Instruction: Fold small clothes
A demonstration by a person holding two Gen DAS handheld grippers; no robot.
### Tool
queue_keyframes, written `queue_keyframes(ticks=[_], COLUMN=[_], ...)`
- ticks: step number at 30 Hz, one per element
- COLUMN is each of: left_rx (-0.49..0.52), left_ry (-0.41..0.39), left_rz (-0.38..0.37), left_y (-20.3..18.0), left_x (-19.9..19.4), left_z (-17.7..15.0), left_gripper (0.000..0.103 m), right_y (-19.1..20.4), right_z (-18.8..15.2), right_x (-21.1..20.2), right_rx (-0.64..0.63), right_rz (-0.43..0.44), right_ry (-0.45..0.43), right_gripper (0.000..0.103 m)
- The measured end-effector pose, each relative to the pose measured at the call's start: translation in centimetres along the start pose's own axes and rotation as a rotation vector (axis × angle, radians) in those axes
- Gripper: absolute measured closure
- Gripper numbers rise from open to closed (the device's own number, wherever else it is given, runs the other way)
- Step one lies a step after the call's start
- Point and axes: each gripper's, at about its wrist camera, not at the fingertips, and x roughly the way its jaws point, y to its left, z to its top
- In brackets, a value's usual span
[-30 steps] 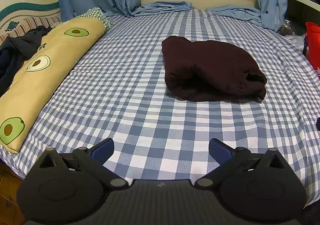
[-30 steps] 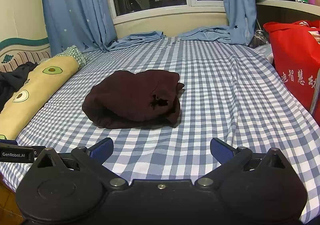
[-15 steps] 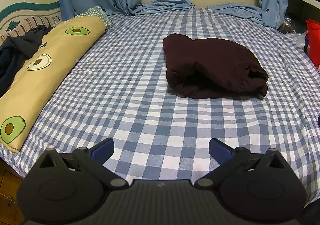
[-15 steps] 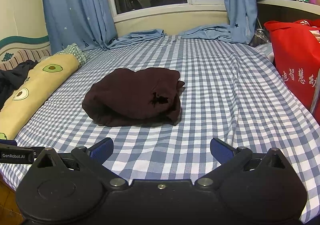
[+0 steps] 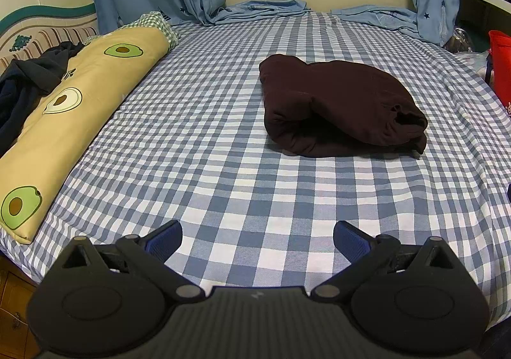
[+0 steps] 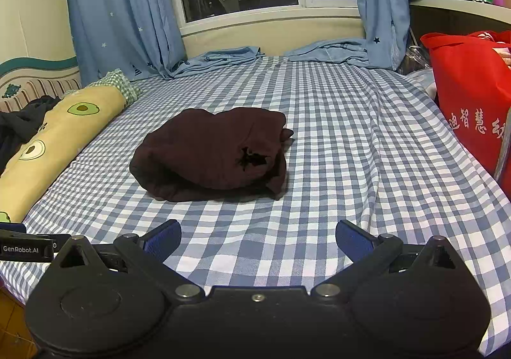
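A dark maroon garment (image 5: pixel 338 107) lies folded in a bundle on the blue-and-white checked bed sheet (image 5: pixel 223 148); it also shows in the right wrist view (image 6: pixel 214 151). My left gripper (image 5: pixel 257 239) is open and empty, held over the near part of the bed, well short of the garment. My right gripper (image 6: pixel 258 239) is open and empty too, near the bed's front edge, apart from the garment. The left gripper's body (image 6: pixel 25 247) shows at the left edge of the right wrist view.
A long yellow avocado-print pillow (image 5: pixel 73 107) lies along the left side with dark clothes (image 5: pixel 22 87) behind it. A red bag (image 6: pixel 469 97) stands at the right. Blue curtains (image 6: pixel 121 11) and folded blue cloth (image 6: pixel 223 59) lie by the window.
Both grippers have drawn back slightly and tilted up; the garment sits a little higher in both views. The garment itself has not moved. Both grippers stay open.
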Motion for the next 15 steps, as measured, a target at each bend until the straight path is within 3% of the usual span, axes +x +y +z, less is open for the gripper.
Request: queue_keyframes(ticks=[15], left_rx=[0.018], left_ry=[0.006], left_rz=[0.031], left_y=[-0.7], left_x=[-0.32], left_z=[0.27], left_gripper=[0.001], right_y=[-0.31], right_z=[-0.05], right_x=[0.09], right_rx=[0.0], right_rz=[0.003], right_ry=[0.004], right_gripper=[0.0])
